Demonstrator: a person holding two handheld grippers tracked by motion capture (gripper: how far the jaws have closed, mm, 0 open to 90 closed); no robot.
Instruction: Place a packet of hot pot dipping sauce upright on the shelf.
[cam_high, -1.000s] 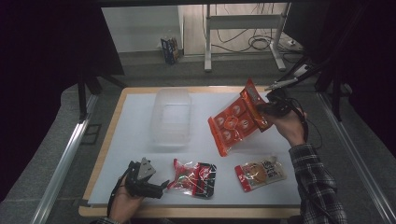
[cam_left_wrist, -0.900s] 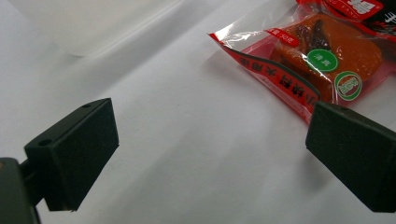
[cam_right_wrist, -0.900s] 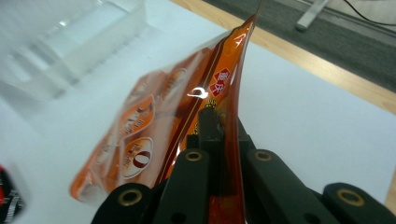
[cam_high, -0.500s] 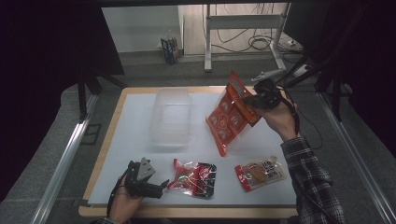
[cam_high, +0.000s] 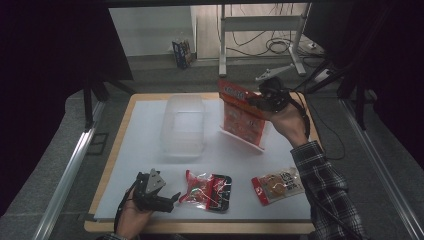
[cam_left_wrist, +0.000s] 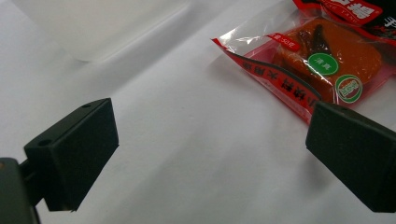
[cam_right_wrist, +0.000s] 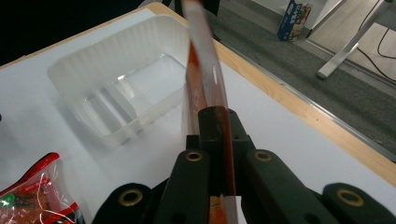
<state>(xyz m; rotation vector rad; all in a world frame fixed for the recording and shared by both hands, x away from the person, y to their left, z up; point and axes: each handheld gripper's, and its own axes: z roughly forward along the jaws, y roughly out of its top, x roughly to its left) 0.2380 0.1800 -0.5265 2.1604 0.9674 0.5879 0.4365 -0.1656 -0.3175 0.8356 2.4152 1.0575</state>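
High view: orange packet (cam_high: 243, 119) is held clamped by right hand-held gripper (cam_high: 264, 100) at upper right, apparently bound for tub (cam_high: 184, 125); two packets left.

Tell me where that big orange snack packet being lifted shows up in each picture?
High view: the orange snack packet hangs upper middle, pinched by the right gripper.
Left gripper view: another, smaller packet lies at upper right.
Right gripper view: edge-on, it rises from the shut jaws at centre.
Shared landmark: the clear plastic tub.
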